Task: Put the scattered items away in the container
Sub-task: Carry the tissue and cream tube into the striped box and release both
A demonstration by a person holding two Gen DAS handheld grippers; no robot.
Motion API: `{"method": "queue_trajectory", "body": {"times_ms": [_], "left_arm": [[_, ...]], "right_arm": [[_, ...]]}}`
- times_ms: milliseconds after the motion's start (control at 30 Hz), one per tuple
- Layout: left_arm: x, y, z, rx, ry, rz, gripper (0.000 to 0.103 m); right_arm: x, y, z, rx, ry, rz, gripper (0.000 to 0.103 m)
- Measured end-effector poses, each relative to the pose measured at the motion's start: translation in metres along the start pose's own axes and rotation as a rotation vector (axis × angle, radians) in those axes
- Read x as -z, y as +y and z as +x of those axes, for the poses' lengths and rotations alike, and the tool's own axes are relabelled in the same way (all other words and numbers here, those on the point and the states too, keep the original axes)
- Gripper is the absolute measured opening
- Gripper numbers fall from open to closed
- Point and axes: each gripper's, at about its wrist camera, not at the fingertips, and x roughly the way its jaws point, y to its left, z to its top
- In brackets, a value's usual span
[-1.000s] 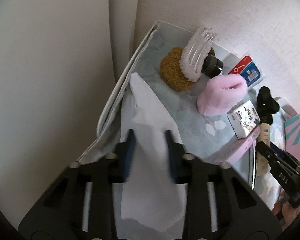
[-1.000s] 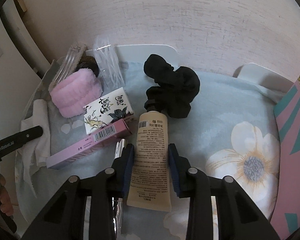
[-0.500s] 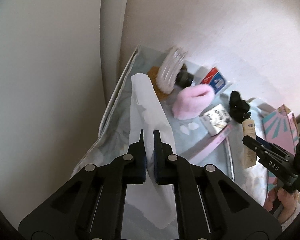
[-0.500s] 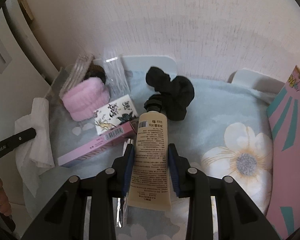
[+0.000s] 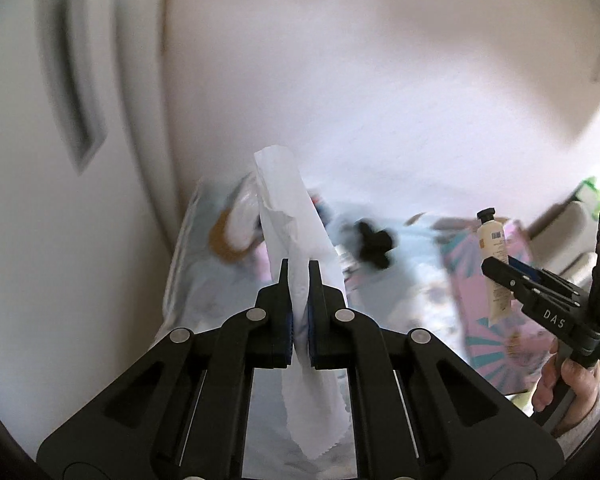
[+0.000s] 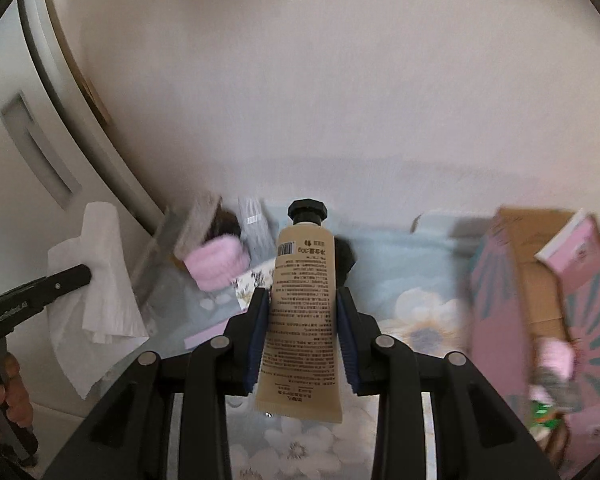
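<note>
Holding: my left gripper [image 5: 299, 280] pinches the tissue [image 5: 296, 236], limp, light, tearable.
Right gripper [image 6: 303, 304]: clamped mid-body on the tube [image 6: 302, 316], squashy, slick.
Box [image 6: 540, 300]: three o'clock.

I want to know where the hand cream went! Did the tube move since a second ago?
Yes. The cream tube, clamped in the right gripper, has gone up: before it lay on the flowered cloth, now it hangs above it, cap against the wall.
</note>
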Motion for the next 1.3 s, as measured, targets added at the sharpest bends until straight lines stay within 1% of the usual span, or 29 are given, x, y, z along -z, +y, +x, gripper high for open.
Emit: {"method": "queue_trajectory", "body": {"times_ms": [133,300,467,567,633,733,800,867,933,1067,1200,1233,1267,1300], "left_arm": [[-0.025,-0.043,-0.019,0.076,-0.03,0.057,0.004],[-0.044,-0.099,-0.021,0.18,-0.038,0.135,0.004],[-0.049,-0.171,-0.005,0.342,0.009,0.21,0.004],[-0.042,-0.219,0.012,0.421,0.055,0.263,0.004],[-0.035,-0.249,0.027,0.455,0.089,0.293,0.004],[-0.023,-0.283,0.052,0.477,0.126,0.322,0.004],[-0.016,-0.304,0.07,0.476,0.152,0.344,0.004],[-0.007,-0.321,0.087,0.458,0.176,0.369,0.004],[0.0,-0.327,0.098,0.445,0.21,0.391,0.004],[0.011,-0.336,0.117,0.415,0.249,0.416,0.004],[0.019,-0.346,0.143,0.405,0.281,0.405,0.005],[0.02,-0.346,0.147,0.398,0.284,0.396,0.007],[0.02,-0.346,0.149,0.392,0.289,0.392,0.021],[0.021,-0.347,0.152,0.385,0.302,0.381,0.055]], "right_arm": [[-0.01,-0.016,-0.042,0.043,-0.055,0.013,0.03],[-0.002,-0.049,-0.095,0.138,-0.099,0.04,0.03],[0.02,-0.088,-0.129,0.212,-0.096,0.107,0.03],[0.034,-0.116,-0.143,0.233,-0.078,0.166,0.03],[0.044,-0.131,-0.146,0.242,-0.06,0.193,0.03],[0.056,-0.153,-0.142,0.256,-0.026,0.225,0.03],[0.067,-0.166,-0.138,0.253,-0.007,0.252,0.03],[0.077,-0.178,-0.13,0.245,0.013,0.275,0.03],[0.086,-0.188,-0.119,0.229,0.035,0.291,0.03],[0.1,-0.2,-0.097,0.205,0.079,0.315,0.03],[0.104,-0.204,-0.083,0.184,0.106,0.326,0.031],[0.104,-0.205,-0.078,0.176,0.116,0.317,0.031],[0.104,-0.205,-0.074,0.153,0.134,0.306,0.031],[0.104,-0.206,-0.07,0.138,0.152,0.304,0.031]]}}
